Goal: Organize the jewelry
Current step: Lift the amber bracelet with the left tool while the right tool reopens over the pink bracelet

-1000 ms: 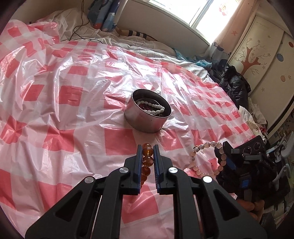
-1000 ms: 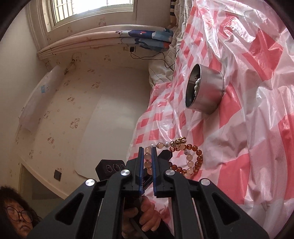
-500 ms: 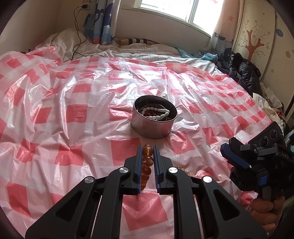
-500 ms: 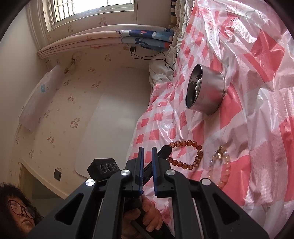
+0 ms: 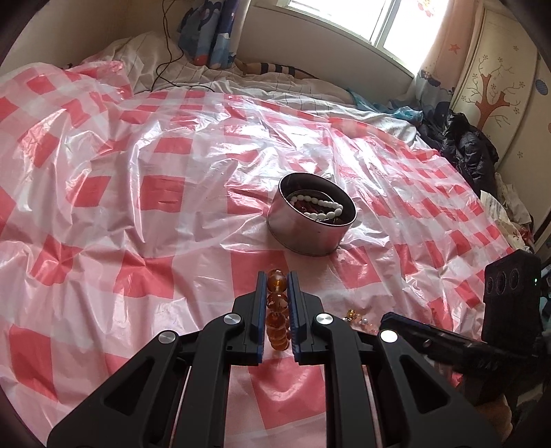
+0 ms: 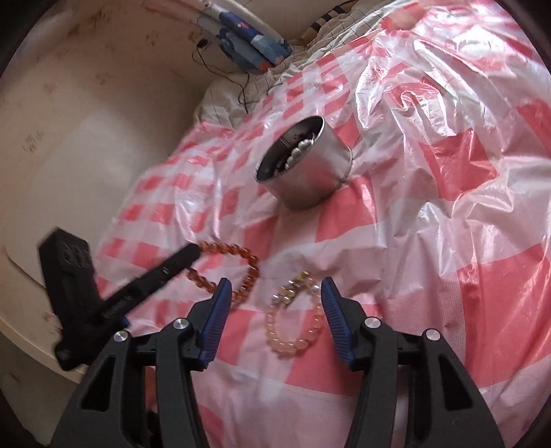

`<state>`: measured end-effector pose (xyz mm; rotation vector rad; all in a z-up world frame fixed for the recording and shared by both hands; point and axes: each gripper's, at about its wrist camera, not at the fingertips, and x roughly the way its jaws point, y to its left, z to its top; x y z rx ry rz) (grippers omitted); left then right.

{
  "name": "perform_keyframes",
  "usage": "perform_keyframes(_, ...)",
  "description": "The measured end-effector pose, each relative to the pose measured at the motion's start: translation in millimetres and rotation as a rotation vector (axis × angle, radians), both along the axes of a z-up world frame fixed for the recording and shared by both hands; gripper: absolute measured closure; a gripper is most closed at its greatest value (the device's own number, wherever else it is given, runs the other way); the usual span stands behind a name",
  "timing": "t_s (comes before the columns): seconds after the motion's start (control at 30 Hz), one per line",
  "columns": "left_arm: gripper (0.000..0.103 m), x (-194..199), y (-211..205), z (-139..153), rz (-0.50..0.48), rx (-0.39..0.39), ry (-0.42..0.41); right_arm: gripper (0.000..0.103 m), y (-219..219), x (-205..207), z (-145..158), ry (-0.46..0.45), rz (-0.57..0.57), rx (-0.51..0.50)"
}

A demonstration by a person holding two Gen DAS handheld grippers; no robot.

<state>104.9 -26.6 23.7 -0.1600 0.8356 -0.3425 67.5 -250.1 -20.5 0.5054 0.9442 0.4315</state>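
Spread over a bed is a crinkled, glossy plastic sheet in a red-and-white check (image 5: 144, 193), with a white quilt, a blue patterned curtain (image 5: 206, 38) and a bright window (image 5: 344, 13) seen beyond it and a cream wardrobe door painted with a brown tree (image 5: 492, 89) at the right. Near the middle of the sheet a round, shiny metal tin (image 5: 310, 237) stands upright and uncovered, and a string of white oval beads (image 5: 322, 210) is seen coiled inside it on top of darker pieces. The left gripper (image 5: 278, 310), black with blue pads, is closed tightly on a bracelet of round amber-brown beads (image 5: 277, 303); a column of its beads is pinched between the pads, and from the right wrist view the remainder of the loop (image 6: 241, 262) is seen lying on the sheet in front of the tin. The right gripper (image 6: 273, 310) is held over the sheet with its jaws opening, the two blue pads standing well apart. Between them, but touched by neither, a bracelet of pale pink translucent beads with small gold-coloured pieces (image 6: 296, 317) lies flat on the plastic, just beside the amber loop and apart from the tin. In the left wrist view only a few of its beads (image 5: 358, 317) are visible, behind the black frame.
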Motion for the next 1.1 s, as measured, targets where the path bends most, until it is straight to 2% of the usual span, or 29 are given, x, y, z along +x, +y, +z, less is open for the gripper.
perform_keyframes(0.13,0.092,1,5,-2,0.01,-0.03,0.013,0.051,39,-4,-1,-0.052,0.079,-0.318)
perform_keyframes(0.17,0.092,1,6,-2,0.013,-0.028,0.01,0.053,46,-6,-1,-0.062,0.087,-0.375)
perform_keyframes(0.2,0.092,1,7,-2,0.015,-0.027,0.01,0.065,50,-9,-1,-0.073,0.094,-0.422)
perform_keyframes(0.23,0.092,1,8,-2,0.017,-0.028,0.011,0.071,50,-8,-1,-0.068,0.098,-0.413)
perform_keyframes(0.27,0.092,2,8,-3,0.017,-0.028,0.013,0.083,45,-7,-2,-0.057,0.092,-0.387)
perform_keyframes(0.3,0.092,1,8,-3,0.017,-0.027,0.013,0.087,39,-7,-4,-0.046,0.085,-0.348)
perform_keyframes(0.37,0.092,1,8,-3,0.016,-0.027,0.013,0.087,25,-3,-7,-0.012,0.064,-0.215)
perform_keyframes(0.47,0.092,1,7,-3,0.015,-0.027,0.013,0.088,-1,0,-13,0.034,0.034,0.081)
perform_keyframes(0.53,0.092,1,8,-2,0.017,-0.027,0.013,0.102,-11,-1,-14,0.028,0.032,0.236)
perform_keyframes(0.57,0.092,1,7,-2,0.017,-0.028,0.013,0.102,-14,-2,-13,0.02,0.029,0.296)
perform_keyframes(0.73,0.092,1,7,-2,0.016,-0.027,0.012,0.102,-21,0,-21,0.048,0.012,0.4)
perform_keyframes(0.83,0.092,1,6,-2,0.016,-0.026,0.013,0.102,-18,3,-20,0.075,-0.007,0.274)
perform_keyframes(0.93,0.092,1,6,-2,0.017,-0.028,0.012,0.102,4,3,-14,0.062,0.035,0.13)
perform_keyframes(1.03,0.092,1,6,-3,0.013,-0.024,0.012,0.102,40,0,-7,-0.019,0.095,-0.179)
perform_keyframes(1.1,0.092,0,5,-2,0.01,-0.023,0.012,0.102,54,-5,-7,-0.051,0.125,-0.275)
